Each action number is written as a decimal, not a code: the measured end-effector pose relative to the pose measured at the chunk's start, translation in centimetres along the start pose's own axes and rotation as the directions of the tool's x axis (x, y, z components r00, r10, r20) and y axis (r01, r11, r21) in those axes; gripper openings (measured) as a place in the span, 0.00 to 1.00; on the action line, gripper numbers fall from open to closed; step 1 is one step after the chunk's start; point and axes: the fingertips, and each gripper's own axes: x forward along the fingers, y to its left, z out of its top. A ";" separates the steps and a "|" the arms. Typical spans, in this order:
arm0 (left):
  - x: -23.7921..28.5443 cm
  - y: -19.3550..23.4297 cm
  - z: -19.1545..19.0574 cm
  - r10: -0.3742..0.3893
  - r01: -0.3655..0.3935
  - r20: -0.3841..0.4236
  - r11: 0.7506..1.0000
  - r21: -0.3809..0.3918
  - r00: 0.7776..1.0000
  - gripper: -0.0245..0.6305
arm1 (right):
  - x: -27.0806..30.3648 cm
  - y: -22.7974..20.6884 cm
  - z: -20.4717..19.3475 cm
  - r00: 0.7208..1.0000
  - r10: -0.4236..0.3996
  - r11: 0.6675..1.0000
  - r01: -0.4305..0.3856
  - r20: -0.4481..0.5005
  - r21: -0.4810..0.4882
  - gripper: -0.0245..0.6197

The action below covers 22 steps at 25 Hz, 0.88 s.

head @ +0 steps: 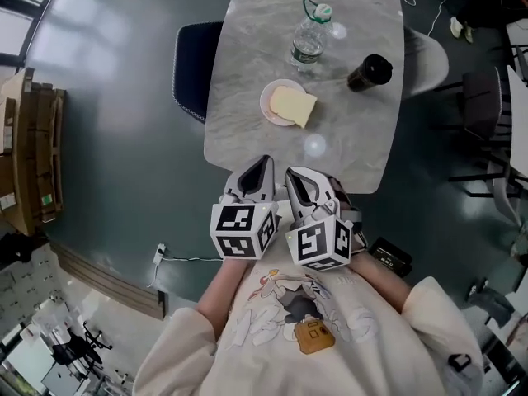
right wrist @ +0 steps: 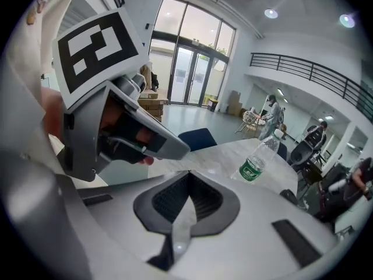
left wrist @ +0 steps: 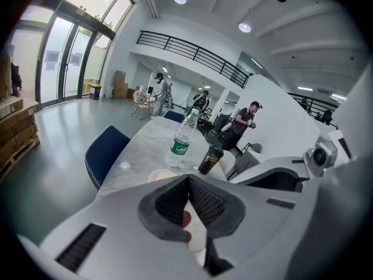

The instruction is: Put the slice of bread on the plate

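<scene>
- While the person holds both tools close before the chest, the left gripper [head: 265, 162] and the right gripper [head: 291, 174] lie side by side at the near end of the grey marble-patterned table [head: 264, 23].
- Left gripper: its own view shows the two dark ribbed pads [left wrist: 205, 200] meeting at their tips, so the jaws are together and nothing is between them.
- Right gripper: its view shows the same, the jaws are closed onto each other and they hold nothing.
- The pale yellow square slice of bread [head: 294, 106] lies on the small round pinkish plate [head: 269, 106], and its right corner reaches out over the plate's rim.
- This plate stands on the table, apart from both grippers.
- Behind the plate stands the clear plastic water bottle with a green label [head: 309, 37], upright, and to the right of it stands the dark cylindrical cup [head: 369, 73].
- The dark blue chair [head: 191, 68] stands at the left side of the table.
- In the left gripper view a pale round edge shows just above the jaws; it is probably the plate, but the gripper covers most of it.
</scene>
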 end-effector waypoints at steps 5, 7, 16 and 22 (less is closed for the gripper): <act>-0.6 -0.8 0.1 -0.009 0.008 0.012 1.000 0.030 1.000 0.05 | -0.9 0.0 0.7 0.999 -0.040 0.999 0.040 0.022 -0.019 0.05; -0.9 -0.9 0.0 -0.010 0.010 0.013 0.999 0.031 1.000 0.05 | -1.0 0.0 0.6 0.998 -0.062 0.998 0.062 0.018 -0.019 0.05; -0.9 -2.6 -1.4 -0.027 0.027 -0.001 0.999 0.020 1.000 0.05 | -2.4 -0.5 -1.0 0.994 -0.107 0.994 0.107 0.019 -0.008 0.05; -0.8 -3.7 -1.5 -0.041 0.041 -0.004 0.999 0.022 0.999 0.05 | -3.5 -1.2 -1.7 0.992 -0.125 0.992 0.124 0.014 0.019 0.05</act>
